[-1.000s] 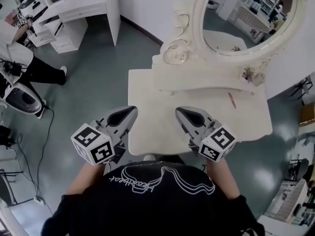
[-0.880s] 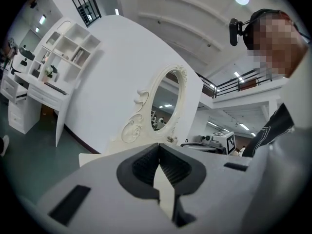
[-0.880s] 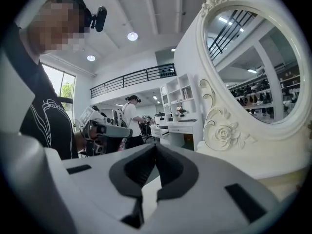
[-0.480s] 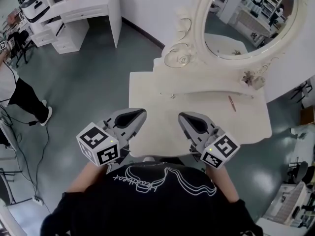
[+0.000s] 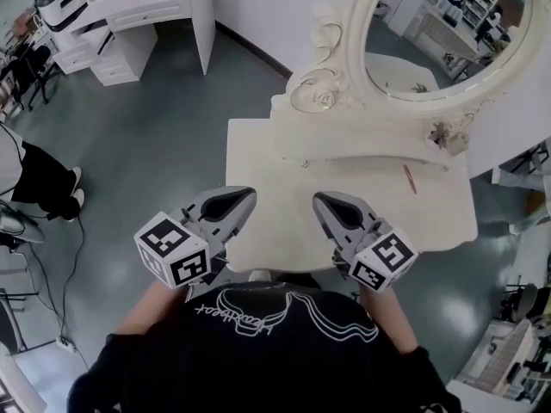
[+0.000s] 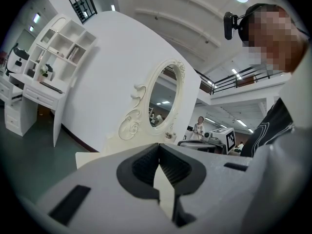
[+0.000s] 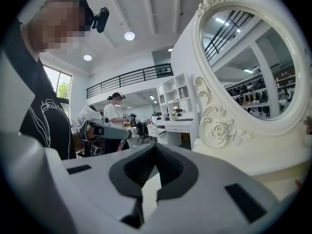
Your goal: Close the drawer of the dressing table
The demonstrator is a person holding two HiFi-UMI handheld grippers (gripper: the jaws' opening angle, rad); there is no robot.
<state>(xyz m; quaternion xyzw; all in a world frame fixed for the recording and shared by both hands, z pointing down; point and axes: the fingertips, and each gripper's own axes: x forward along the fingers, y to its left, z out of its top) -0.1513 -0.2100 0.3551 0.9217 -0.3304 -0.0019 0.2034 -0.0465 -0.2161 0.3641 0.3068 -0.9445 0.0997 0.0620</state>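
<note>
The cream dressing table (image 5: 430,222), with its carved oval mirror (image 5: 430,41), stands right before me. Its drawer is hidden under the top's front edge and my chest. My left gripper (image 5: 244,195) and right gripper (image 5: 318,199) hover over that edge, both clenched on nothing.

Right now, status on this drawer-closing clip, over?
Left gripper shut, empty. Right gripper shut, empty. Both over front edge of dressing table. Drawer not in sight; nothing seen blocking.
</note>
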